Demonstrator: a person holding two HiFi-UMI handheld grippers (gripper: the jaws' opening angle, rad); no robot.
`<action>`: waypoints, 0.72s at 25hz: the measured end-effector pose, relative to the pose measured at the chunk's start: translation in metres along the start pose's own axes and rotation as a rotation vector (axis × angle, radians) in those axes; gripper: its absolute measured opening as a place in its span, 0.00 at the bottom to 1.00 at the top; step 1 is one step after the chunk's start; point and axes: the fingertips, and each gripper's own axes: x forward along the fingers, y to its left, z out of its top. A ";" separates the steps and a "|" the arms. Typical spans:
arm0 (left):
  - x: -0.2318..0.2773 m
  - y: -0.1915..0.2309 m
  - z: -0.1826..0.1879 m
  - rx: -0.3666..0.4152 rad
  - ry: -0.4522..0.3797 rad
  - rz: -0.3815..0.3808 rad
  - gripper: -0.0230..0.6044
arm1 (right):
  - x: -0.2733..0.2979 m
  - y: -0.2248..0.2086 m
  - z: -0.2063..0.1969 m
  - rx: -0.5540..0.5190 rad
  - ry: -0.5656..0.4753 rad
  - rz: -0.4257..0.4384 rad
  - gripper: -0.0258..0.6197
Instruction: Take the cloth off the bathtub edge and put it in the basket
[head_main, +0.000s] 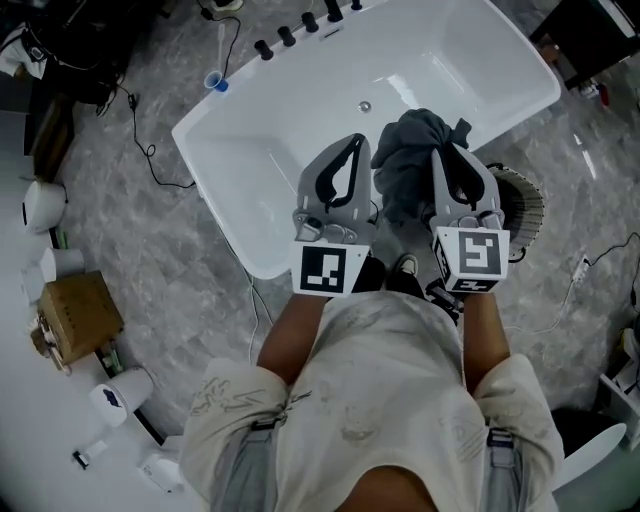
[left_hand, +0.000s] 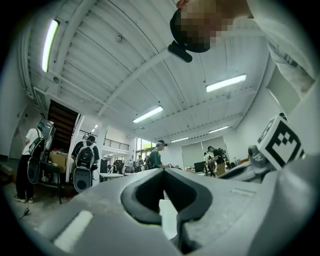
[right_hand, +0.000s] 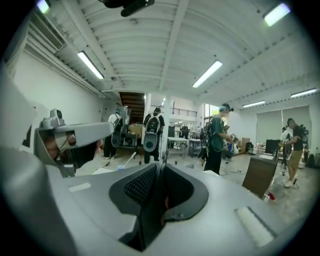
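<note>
bathtub (head_main: 250, 160): white and long
cloth (head_main: 412, 150): dark grey, all bunched up, at the bathtub's near edge
basket (head_main: 528, 205): round, ribbed, just beside that edge

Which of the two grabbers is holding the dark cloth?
The right gripper, on the head view's right: the dark cloth hangs bunched from its shut tips. The left gripper is shut on nothing.
</note>
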 end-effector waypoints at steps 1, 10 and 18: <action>0.001 -0.003 0.007 0.002 -0.014 -0.005 0.03 | -0.004 -0.005 0.011 -0.012 -0.025 -0.015 0.13; 0.006 -0.020 0.025 0.000 -0.061 -0.033 0.03 | -0.024 -0.027 0.044 -0.016 -0.137 -0.105 0.11; 0.029 -0.046 0.034 -0.019 -0.091 -0.107 0.03 | -0.056 -0.068 0.073 -0.009 -0.215 -0.213 0.11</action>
